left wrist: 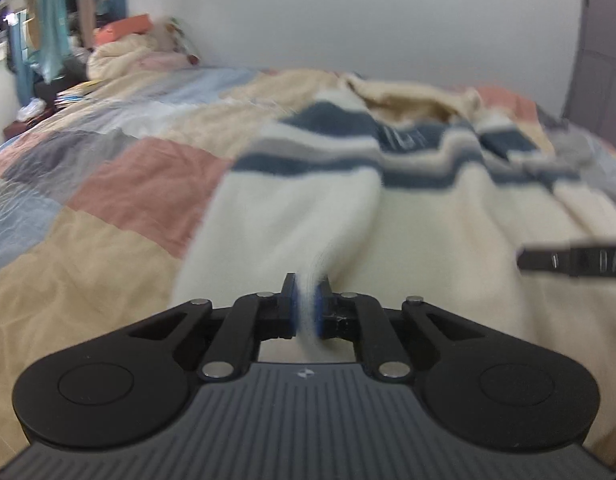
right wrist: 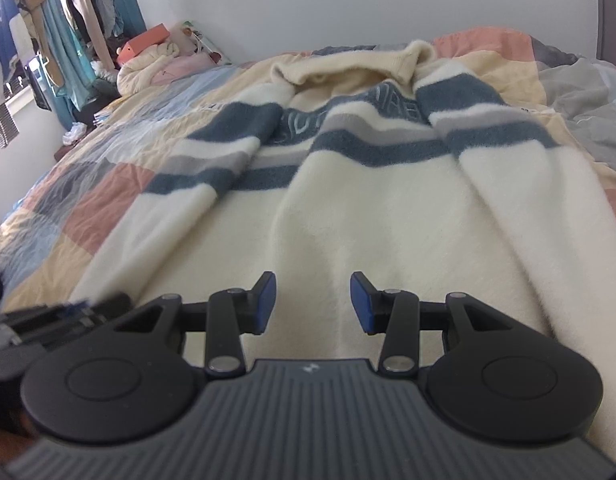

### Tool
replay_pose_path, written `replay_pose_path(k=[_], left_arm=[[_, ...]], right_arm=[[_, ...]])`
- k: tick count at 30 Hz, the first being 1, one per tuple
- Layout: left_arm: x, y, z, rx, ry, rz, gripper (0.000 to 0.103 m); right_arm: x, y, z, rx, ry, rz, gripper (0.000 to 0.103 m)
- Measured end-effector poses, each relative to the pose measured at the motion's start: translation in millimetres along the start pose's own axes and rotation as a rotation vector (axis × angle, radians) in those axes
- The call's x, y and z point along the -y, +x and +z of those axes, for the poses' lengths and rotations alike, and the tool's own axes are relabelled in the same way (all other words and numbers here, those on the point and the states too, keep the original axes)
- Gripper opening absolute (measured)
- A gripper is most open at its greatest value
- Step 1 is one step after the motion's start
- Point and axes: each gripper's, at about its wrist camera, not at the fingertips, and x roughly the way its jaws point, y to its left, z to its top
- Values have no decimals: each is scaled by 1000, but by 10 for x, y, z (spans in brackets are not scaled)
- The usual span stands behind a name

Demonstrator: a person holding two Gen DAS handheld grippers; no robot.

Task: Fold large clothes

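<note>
Patchwork quilt (right wrist: 107, 204) under striped sweater (right wrist: 388, 220)

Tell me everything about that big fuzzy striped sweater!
The sweater looks cream and fluffy, with dark blue and grey stripes across chest and sleeves and a rolled collar at the far end. It lies spread out, wrinkled, on the patchwork quilt. The left gripper pinches its near hem; the right gripper hovers open over it.

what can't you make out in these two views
- Lettering on the sweater: right wrist view, creased into folds; left wrist view, motion blur.
- Sweater hem: both views, hidden under the gripper bodies.
- Right gripper fingers: left wrist view, cut off by the right edge.
- Left gripper in right wrist view: blurred at the lower left.
- Clutter beyond the bed: too small.
</note>
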Motion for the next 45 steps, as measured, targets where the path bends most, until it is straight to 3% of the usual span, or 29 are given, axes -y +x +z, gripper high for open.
replay_pose_path(k=[4,12,16,19,22,26,30,34,35,37,39,42,45], left_arm=[[-370,-65,274,71,-128,44,9],[-1283,336,1133,136,-219,219,8],[-1625,698,1344,100,-270,194,8],[-1745,938,1383,90,-265,227,8],[-1917,1140,1348,84,-320,241,8],[-2048,1357,1212,55,-297,280,8],[-2143,1619,1071,-12,-306,270,9],[-2075,1603,1068,-12,-277,255,10],[-2041,1566,1086,-7,-266,243,12],[-1970,1471,1112,8,-243,218,40],[-1844,1301,1114,61,-192,194,54],[-1646,1058,1153,110,-126,173,56],[-1428,771,1163,145,-120,121,56]], right_arm=[[6,10,5,-3,-1,-6,44],[3,46,34,-2,-14,-24,44],[69,52,73,15,-1,-59,44],[126,80,74,4,20,-86,44],[140,133,52,-14,18,-100,44],[131,215,85,-3,0,-142,43],[141,255,154,20,-4,-173,44],[240,241,257,32,45,-192,44],[262,213,274,45,52,-206,44],[318,157,308,73,60,-240,44],[399,103,340,91,89,-273,45],[560,20,385,132,151,-293,69],[669,20,423,120,169,-300,70]])
